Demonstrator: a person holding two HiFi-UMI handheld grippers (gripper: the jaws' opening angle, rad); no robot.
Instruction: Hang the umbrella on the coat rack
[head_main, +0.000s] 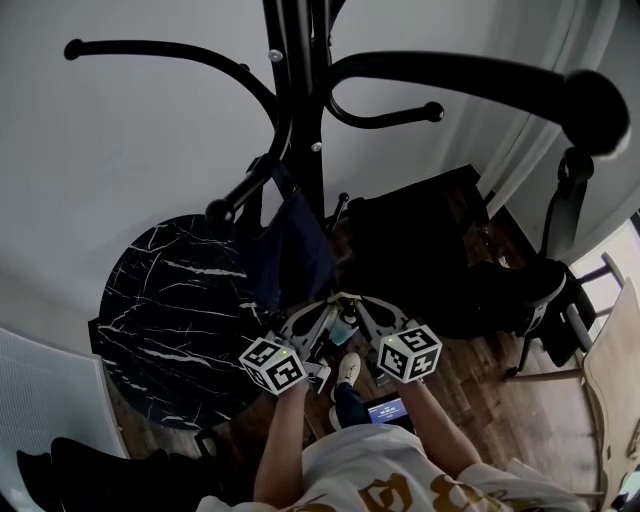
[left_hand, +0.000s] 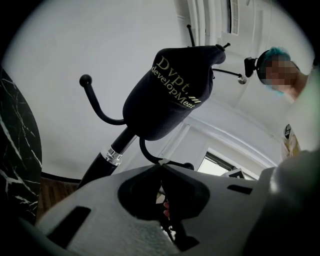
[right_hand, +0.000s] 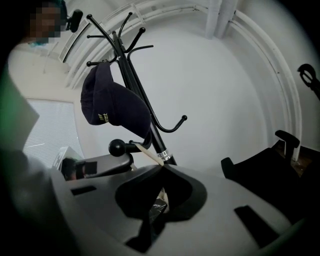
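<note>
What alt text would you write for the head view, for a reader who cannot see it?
Seen from above, a person holds the left hand-held gripper and right hand-held gripper tip to tip beside a black coat rack, where a navy cap hangs from a low hook. A round black marble table stands to the left.

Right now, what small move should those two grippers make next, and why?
Probably draw both back from the coat rack. The left gripper and right gripper have jaws together on nothing, and a navy fabric bundle, likely the umbrella, already hangs from a lower hook, so nothing looks left to place.
</note>
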